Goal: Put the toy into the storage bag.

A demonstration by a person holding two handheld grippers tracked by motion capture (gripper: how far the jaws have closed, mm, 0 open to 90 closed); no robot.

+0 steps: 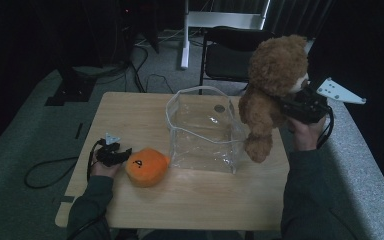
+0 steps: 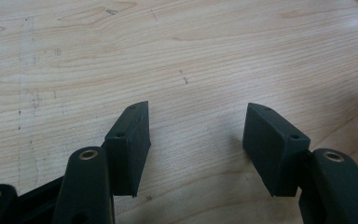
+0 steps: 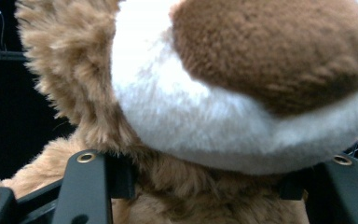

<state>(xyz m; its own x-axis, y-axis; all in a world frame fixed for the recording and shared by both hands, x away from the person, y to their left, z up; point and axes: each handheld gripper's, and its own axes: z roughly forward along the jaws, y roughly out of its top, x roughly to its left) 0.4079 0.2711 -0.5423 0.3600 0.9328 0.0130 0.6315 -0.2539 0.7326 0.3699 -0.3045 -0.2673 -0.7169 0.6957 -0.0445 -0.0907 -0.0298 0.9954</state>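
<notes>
While right gripper (image 1: pixel 294 103) clamps teddy bear (image 1: pixel 272 90) by neck, centre over clear bag (image 1: pixel 205 131), lower feet-first; left gripper (image 1: pixel 121 153) idle, half-open, empty.

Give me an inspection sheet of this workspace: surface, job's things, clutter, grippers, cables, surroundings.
Surface: wooden table, bare grain, faint marks.
Job's things: brown teddy bear held in the air at the table's right edge; clear plastic bag standing open mid-table; orange plush toy lying left of the bag.
Clutter: nothing seen.
Grippers: right gripper shut on the teddy bear below its muzzle; left gripper low at the table's left edge beside the orange plush toy, fingers apart with nothing between.
Cables: one cable trails from the left gripper to the floor; more on the floor behind.
Surroundings: black chair behind the table, grey carpet, dark curtains.
</notes>
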